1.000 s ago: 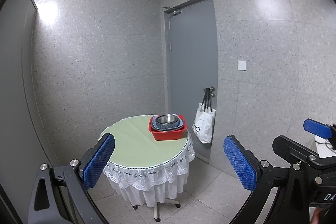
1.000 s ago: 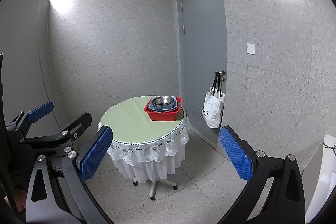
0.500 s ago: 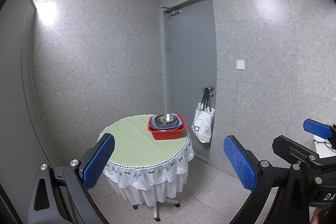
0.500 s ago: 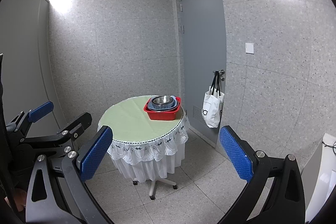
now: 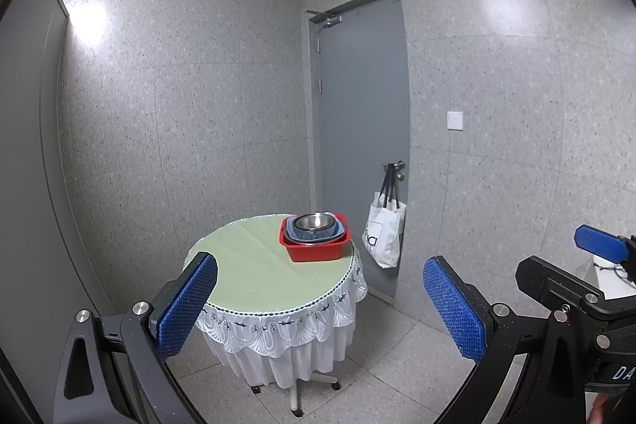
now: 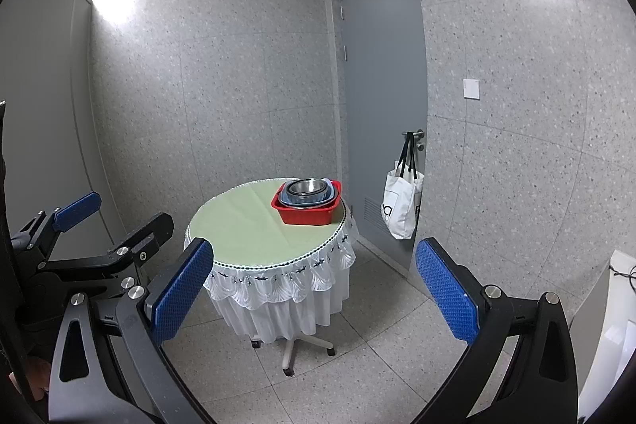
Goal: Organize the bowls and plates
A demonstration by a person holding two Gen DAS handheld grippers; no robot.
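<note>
Both claws stand well back from the round table [image 5: 254, 265], left gripper [image 5: 318, 304] and right gripper [image 6: 314, 289] spread wide, nothing between the pads. The dishes sit nested in the red tub [image 6: 308, 211] at the table's far edge: a steel bowl [image 6: 305, 187] on top, bluish ones under it, though at this range I can't count them. That fits dishes gathered and done, or a stack waiting to be sorted. A tote bag [image 6: 401, 209] hangs on the door [image 6: 381, 86]; floor between looks clear.

Bare speckled-tile room [image 5: 222, 130]; grey door [image 5: 361, 130]; lace-skirted table [image 5: 254, 277].
</note>
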